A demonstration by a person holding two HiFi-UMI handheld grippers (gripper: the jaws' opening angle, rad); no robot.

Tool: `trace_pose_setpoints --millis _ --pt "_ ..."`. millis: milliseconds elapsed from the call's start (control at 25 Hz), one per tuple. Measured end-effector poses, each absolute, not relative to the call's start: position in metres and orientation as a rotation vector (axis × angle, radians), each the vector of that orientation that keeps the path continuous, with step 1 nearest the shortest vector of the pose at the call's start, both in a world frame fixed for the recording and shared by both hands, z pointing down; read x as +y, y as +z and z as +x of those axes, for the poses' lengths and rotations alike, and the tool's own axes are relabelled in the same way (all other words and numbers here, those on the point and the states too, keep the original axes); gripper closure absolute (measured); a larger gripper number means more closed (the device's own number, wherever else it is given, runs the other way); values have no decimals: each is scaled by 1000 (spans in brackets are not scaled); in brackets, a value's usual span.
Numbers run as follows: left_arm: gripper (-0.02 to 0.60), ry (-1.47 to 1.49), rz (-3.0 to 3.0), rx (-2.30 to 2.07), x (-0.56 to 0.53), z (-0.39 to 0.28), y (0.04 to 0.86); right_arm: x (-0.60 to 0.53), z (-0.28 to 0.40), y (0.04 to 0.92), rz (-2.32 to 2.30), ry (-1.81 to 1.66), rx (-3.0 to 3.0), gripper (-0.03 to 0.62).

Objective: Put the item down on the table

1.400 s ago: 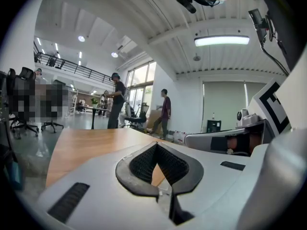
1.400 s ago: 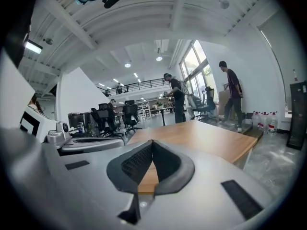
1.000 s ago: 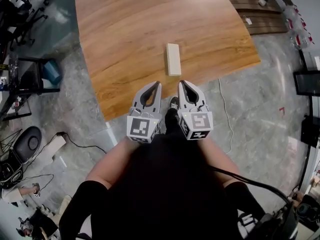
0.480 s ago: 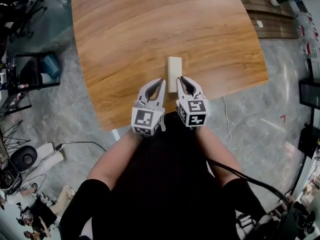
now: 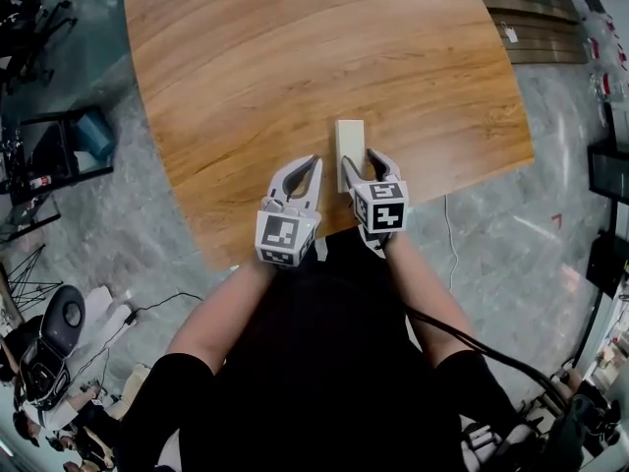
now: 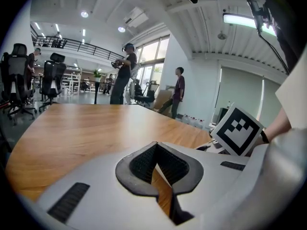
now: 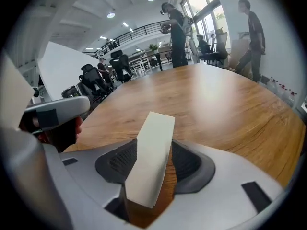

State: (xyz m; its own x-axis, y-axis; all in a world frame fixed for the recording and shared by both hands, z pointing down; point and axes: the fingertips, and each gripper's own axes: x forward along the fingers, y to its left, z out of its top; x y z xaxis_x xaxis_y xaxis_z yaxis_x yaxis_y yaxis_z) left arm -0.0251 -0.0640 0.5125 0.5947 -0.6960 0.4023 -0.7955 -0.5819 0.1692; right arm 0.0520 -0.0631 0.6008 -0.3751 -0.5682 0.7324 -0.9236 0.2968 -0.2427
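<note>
A cream rectangular block [image 5: 349,138] lies flat on the wooden table [image 5: 295,57], close to its near edge. My right gripper [image 5: 361,165] reaches over that edge, and its jaws are opening with the block's near end [image 7: 154,147] between them. A strip of wood shows between the block and the right pad [image 7: 189,163], so the pads are not squeezing it. My left gripper [image 5: 305,168] hovers just left of the block, shut and empty. In the left gripper view its tips [image 6: 156,163] meet over bare tabletop.
The table's near edge [image 5: 295,234] runs just under both grippers. Grey floor with cables [image 5: 447,234] surrounds the table, and office chairs and gear [image 5: 44,155] stand at the left. People [image 6: 122,73] stand beyond the table's far side.
Both grippers have moved forward from in front of the table to over its near edge. The right gripper's jaws have gone from shut to spread around the block's near end.
</note>
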Motion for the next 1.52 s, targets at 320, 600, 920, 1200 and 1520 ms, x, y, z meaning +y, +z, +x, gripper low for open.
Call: trace_pose_setpoints --millis 320,600,920,1200,1520 --pt "578 408 2490 -1172 -69 -29 514 -68 28 617 1273 1030 -2037 368" --pt "578 402 2473 -1179 -70 -45 516 -70 4 617 1257 912 -1990 429" --pt "578 376 2490 -1198 -73 -52 506 -71 20 572 1384 737 -2057 448" --pt "578 312 2546 -1229 -69 -45 465 -64 28 485 1479 597 -2195 450" --pt "578 234 2601 -1259 -62 -41 417 -52 25 402 1544 436 -2333 450"
